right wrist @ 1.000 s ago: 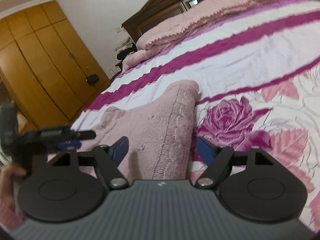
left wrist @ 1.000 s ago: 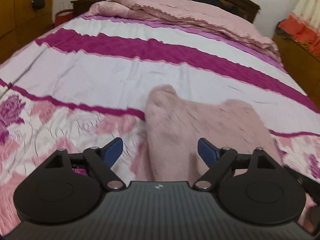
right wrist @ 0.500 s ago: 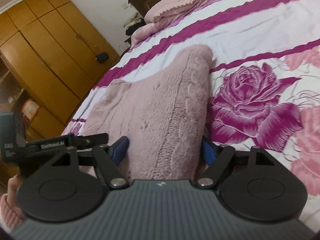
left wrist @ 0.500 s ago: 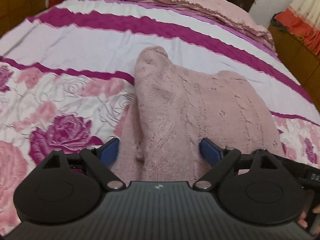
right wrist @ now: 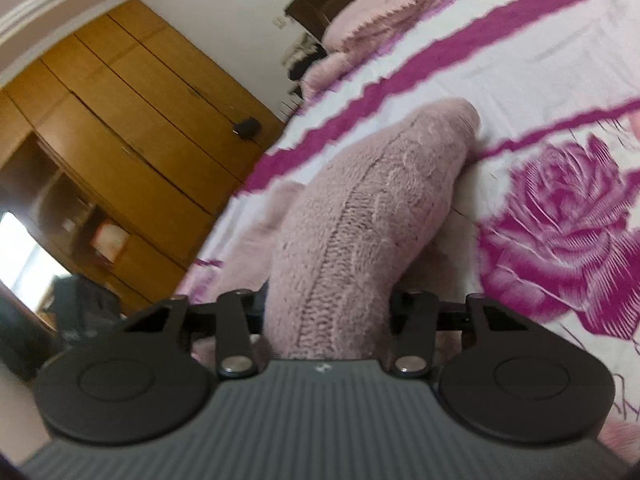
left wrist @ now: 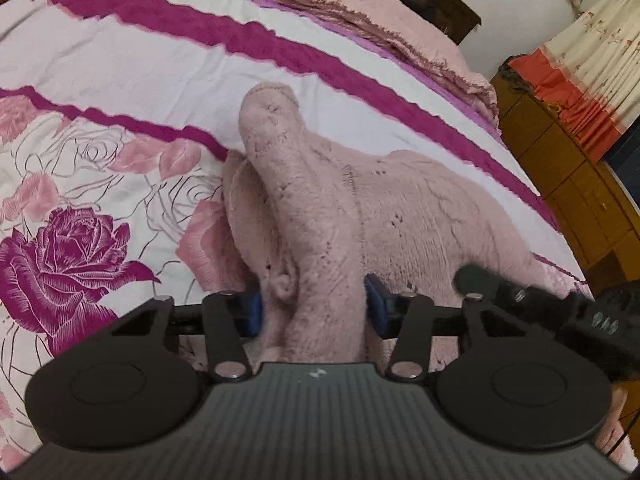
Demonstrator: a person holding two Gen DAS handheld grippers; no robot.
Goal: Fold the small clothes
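A: What is the left claw (left wrist: 314, 312) doing?

B: Its jaws are closing, and a bunched fold of the pink sweater (left wrist: 400, 216) fills the gap between them. The blue pads (left wrist: 255, 312) press into the knit on both sides, low in the middle of the left view.

A: And the right claw (right wrist: 326, 312)?

B: Much the same. Its jaws are closing too, clamped on a thick ridge of that sweater (right wrist: 360, 216), which rises from the fingers toward the upper middle of the right view. That picture is blurred, so the pads themselves are hard to make out.

A: Where does the sweater lie?

B: On the bed (left wrist: 120, 64), across a bedspread with magenta stripes and big roses. In the left view a sleeve (left wrist: 272, 120) reaches away from the claw toward the top centre, and the body spreads to the right. Part of the right claw (left wrist: 520, 296) enters from the right edge, just beside the cloth.

A: Anything around it?

B: A printed rose (left wrist: 60, 256) sits at the left of the left view. A folded pink blanket (left wrist: 380, 12) lies along the top. A wooden cabinet (left wrist: 568, 184) and a curtain (left wrist: 588, 52) fill the upper right. In the right view a wooden wardrobe (right wrist: 120, 120) takes the left side.
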